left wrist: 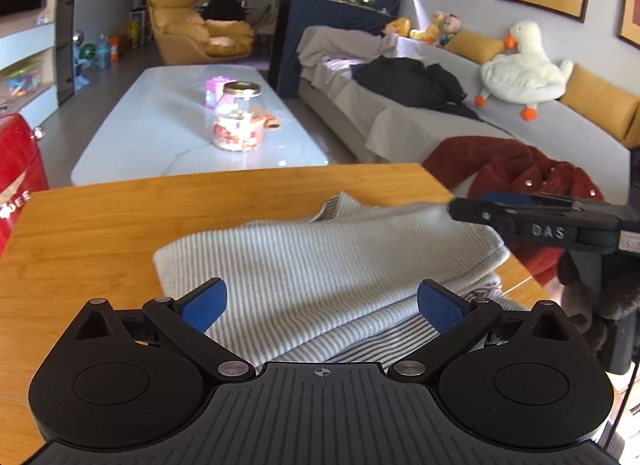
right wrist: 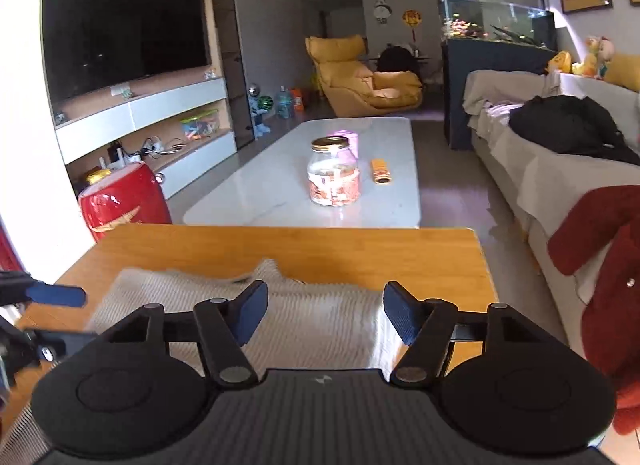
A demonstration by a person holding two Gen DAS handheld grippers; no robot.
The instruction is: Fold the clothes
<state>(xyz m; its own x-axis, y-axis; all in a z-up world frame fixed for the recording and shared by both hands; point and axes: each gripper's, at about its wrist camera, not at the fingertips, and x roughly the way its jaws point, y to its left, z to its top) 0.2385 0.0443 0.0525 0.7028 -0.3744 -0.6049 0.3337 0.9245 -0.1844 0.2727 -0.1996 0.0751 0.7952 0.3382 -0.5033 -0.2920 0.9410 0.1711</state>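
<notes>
Both pairs of jaws stand wide with nothing between them: the left gripper (left wrist: 322,307) and the right gripper (right wrist: 325,315) hover just over the grey ribbed sweater (left wrist: 320,265), which lies partly folded on the wooden table (left wrist: 120,225). Soft, limp and light by the look of it, the knit will likely sag and stretch, so the doubled hem or a folded edge seems the best hold.
</notes>
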